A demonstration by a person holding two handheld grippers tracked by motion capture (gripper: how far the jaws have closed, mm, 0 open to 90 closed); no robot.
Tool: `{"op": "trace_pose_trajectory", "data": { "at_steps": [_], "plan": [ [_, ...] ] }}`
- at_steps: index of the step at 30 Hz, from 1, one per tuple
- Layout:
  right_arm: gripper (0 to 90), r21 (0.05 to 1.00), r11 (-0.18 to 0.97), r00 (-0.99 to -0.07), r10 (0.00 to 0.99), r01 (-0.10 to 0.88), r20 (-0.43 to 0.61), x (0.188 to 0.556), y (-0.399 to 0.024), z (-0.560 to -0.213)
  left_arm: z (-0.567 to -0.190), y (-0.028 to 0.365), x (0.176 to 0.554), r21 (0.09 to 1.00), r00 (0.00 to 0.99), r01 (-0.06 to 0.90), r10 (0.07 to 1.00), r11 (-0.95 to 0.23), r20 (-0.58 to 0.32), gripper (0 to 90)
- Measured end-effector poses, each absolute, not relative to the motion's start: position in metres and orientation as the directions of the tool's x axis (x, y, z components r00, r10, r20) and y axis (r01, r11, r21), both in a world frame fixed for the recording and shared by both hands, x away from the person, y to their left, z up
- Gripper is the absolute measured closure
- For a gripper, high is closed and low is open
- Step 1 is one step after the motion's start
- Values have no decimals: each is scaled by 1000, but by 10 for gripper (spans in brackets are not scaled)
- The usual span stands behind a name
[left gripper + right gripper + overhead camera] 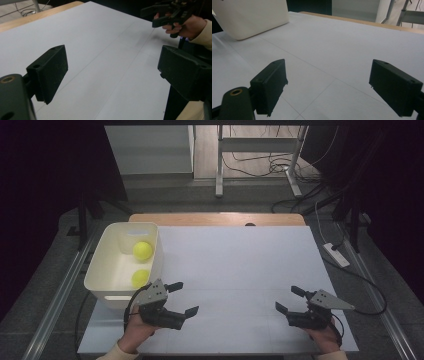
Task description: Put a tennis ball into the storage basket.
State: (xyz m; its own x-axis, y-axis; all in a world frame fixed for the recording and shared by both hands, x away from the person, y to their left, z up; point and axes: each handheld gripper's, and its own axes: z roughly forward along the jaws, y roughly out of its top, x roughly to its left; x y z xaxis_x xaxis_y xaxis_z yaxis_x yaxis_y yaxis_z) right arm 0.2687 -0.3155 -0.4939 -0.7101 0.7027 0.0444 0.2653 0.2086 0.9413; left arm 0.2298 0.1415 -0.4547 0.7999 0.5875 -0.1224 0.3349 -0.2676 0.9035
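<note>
On the white table (240, 270), both grippers are resting near the front edge, well apart. The left gripper (182, 298) is sitting just beside the bin (102, 265), jaws spread, pinching nothing. The right gripper (290, 300) is likewise gaping empty. Two yellow balls (142, 251) are lying inside the bin

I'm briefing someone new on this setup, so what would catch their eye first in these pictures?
Two bright yellow-green balls in the white bin at the table's left edge stand out most. Next come the two black grippers near the front edge, the left gripper beside the bin and the right gripper opposite, both open and empty.
</note>
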Motion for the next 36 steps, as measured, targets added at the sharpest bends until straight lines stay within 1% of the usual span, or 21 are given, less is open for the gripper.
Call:
{"op": "trace_pose_trajectory", "data": {
  "at_steps": [7, 14, 19, 36],
  "plan": [
    [145, 940, 212, -713, 700, 266, 44, 269, -315, -494, -473, 150, 228, 902, 785, 346, 606, -260, -127, 106],
    [145, 940, 215, -714, 699, 266, 42, 269, -315, -495, -491, 159, 225, 896, 769, 374, 621, -240, -154, 106],
    [146, 939, 215, -717, 696, 269, 46, 268, -314, -496, -504, 167, 221, 890, 758, 385, 635, -246, -153, 106],
    [144, 932, 229, -738, 672, 280, 56, 266, -310, -500, -524, 185, 215, 887, 739, 395, 656, -237, -154, 105]
  ]
}}
